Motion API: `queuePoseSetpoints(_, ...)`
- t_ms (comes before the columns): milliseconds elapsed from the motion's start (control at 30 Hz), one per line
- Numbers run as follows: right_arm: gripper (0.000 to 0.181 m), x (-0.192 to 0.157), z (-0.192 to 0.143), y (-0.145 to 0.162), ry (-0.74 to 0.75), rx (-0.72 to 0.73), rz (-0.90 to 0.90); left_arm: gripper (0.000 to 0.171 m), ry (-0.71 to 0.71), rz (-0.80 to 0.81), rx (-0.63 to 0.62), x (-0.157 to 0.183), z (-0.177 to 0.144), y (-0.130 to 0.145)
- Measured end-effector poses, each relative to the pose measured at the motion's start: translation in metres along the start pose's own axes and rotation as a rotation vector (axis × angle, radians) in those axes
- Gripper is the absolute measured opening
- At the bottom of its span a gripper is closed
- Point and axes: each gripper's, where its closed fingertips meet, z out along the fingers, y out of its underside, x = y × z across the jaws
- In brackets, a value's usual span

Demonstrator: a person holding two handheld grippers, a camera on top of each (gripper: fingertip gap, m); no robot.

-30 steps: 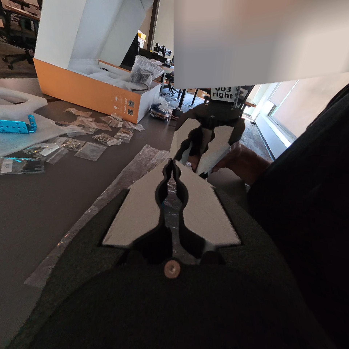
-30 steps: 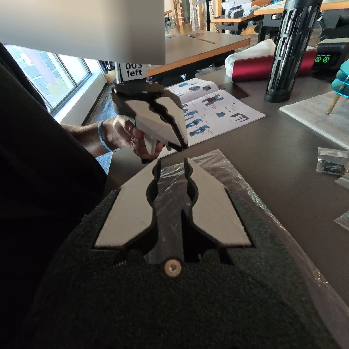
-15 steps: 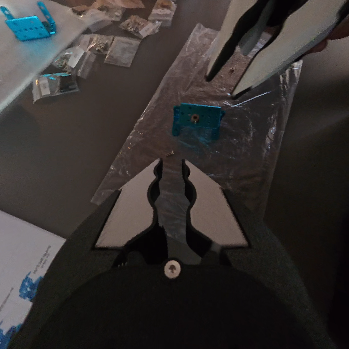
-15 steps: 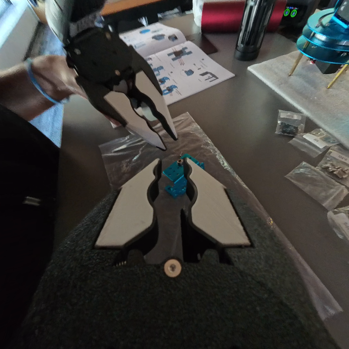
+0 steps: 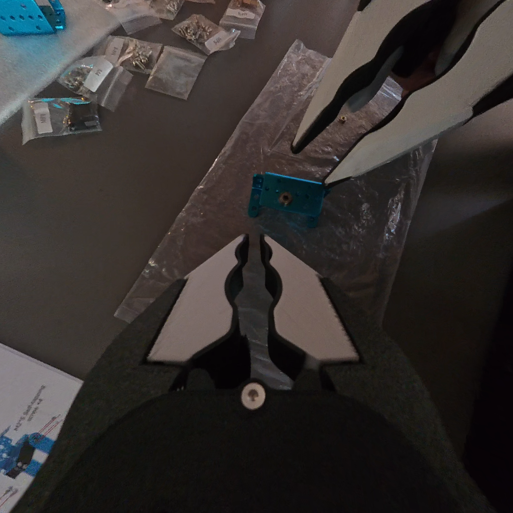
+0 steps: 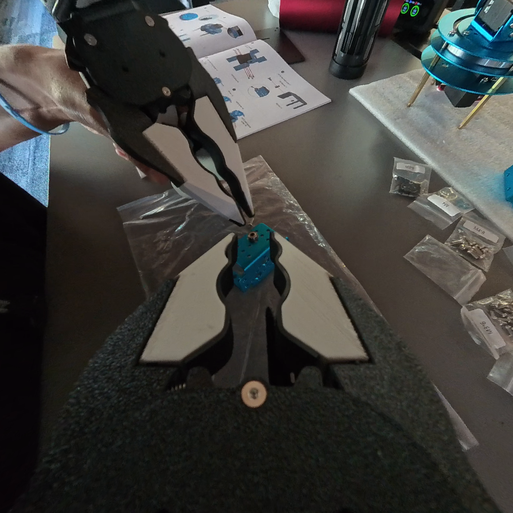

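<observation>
A small blue metal bracket with a brass nut in its top lies on a clear plastic bag on the dark table. My right gripper is open, its fingers on either side of the bracket. In the left wrist view its lower tip touches the bracket's corner. My left gripper points down just short of the bracket with its jaws nearly closed. A small screw shows at its tips. A loose brass piece lies farther along the bag.
Several small bags of screws lie beside the plastic bag. An open manual and a black cylinder stand behind. A blue disc assembly stands on white foam. Another blue bracket lies on the foam. Left tips to right tips: about 6 centimeters. Both grippers' tips are roughly 30 centimeters from the blue disc assembly.
Both grippers have tilted down from facing each other to the table. The right one moved around the blue bracket. The left one opened, then closed to a narrow gap near the bracket.
</observation>
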Motion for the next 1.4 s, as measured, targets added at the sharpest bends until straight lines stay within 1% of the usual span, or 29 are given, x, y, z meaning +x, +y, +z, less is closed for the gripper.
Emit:
queuePoseSetpoints(67, 0.022, 0.001, -0.001, 0.000, -0.001, 0.003, -0.004, 0.007, -0.021, -0.001, 0.006, 0.001, 0.000, -0.001)
queuePoseSetpoints(133, 0.022, 0.002, -0.002, 0.002, -0.003, 0.001, -0.010, 0.006, -0.073, 0.010, 0.005, -0.003, 0.001, -0.001)
queuePoseSetpoints(233, 0.022, 0.002, -0.002, 0.003, -0.012, 0.010, -0.005, 0.006, -0.131, -0.010, -0.026, -0.010, 0.001, 0.004)
queuePoseSetpoints(433, 0.021, 0.001, -0.002, 0.006, -0.034, 0.029, 0.009, 0.005, -0.210, -0.163, -0.020, -0.008, -0.001, 0.000)
queuePoseSetpoints(600, 0.020, 0.000, -0.010, -0.002, -0.047, 0.082, 0.028, 0.006, -0.395, -0.319, -0.026, -0.014, -0.002, 0.001)
queuePoseSetpoints(700, 0.020, 0.000, -0.016, -0.005, -0.051, 0.106, 0.036, 0.007, -0.447, -0.381, -0.042, -0.012, 0.000, 0.005)
queuePoseSetpoints(867, 0.020, -0.005, -0.023, -0.013, -0.070, 0.161, 0.050, 0.011, -0.465, -0.433, -0.036, -0.002, 0.004, 0.002)
queuePoseSetpoints(967, 0.020, -0.013, -0.026, -0.017, -0.112, 0.183, 0.063, 0.016, -0.510, -0.442, -0.059, -0.005, 0.006, 0.006)
queuePoseSetpoints(1100, 0.020, -0.020, -0.027, -0.020, -0.151, 0.196, 0.068, 0.016, -0.520, -0.486, -0.049, -0.008, 0.007, 0.008)
queuePoseSetpoints(1167, 0.020, -0.022, -0.027, -0.020, -0.165, 0.198, 0.071, 0.016, -0.529, -0.480, -0.057, -0.009, 0.007, 0.010)
queuePoseSetpoints(1300, 0.020, -0.024, -0.027, -0.021, -0.176, 0.200, 0.071, 0.013, -0.518, -0.482, -0.062, -0.008, 0.009, 0.010)
queuePoseSetpoints(1400, 0.020, -0.024, -0.028, -0.021, -0.180, 0.203, 0.076, 0.004, -0.520, -0.460, -0.075, -0.010, 0.009, 0.011)
